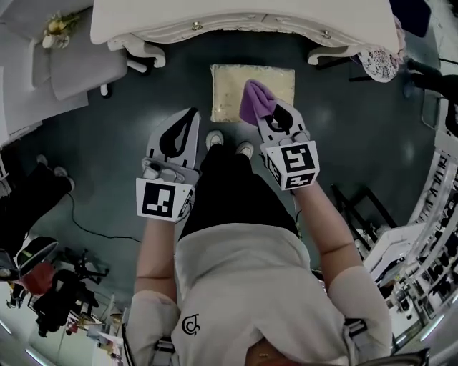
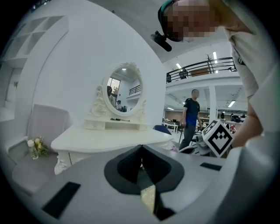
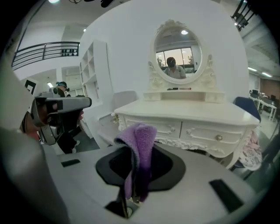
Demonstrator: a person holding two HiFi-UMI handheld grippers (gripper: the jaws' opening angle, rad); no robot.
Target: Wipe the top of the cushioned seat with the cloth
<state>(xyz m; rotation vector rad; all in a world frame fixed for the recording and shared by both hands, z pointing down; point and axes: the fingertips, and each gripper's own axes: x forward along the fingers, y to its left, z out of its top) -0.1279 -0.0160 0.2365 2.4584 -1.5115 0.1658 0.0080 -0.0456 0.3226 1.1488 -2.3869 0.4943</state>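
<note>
- Your left gripper (image 1: 187,118) has its jaws pressed together on nothing. It hangs over the dark floor just left of the seat's near corner, doing no work
- Left idle, it gives you no way to steady the seat. I'd judge that a firm stroke could push the seat across the smooth floor
- The cushioned seat (image 1: 227,93) sits between your shoes (image 1: 215,139) and the dressing table (image 1: 243,21), with its pale top bare apart from where the cloth overlaps it in the head view
- The table's front edge lies just beyond the seat's far side, so a long forward stroke could knock a jaw into the carved apron or a drawer knob (image 3: 218,137)
- Your right gripper (image 1: 266,116) pinches the purple cloth (image 1: 255,104), which stands up as a bunched fold above the jaw tips
- The cloth appears over the right half of the seat, but both gripper views look out level at the table. It seems held above the cushion, not on it
- The cloth (image 3: 139,151) is wadded, so only a narrow ridge would touch and parts of the top may go unwiped
- Press too low and the hard jaw tips could drag on the fabric
- Only a small tuck is gripped, so friction on the cushion could pull the cloth free
</note>
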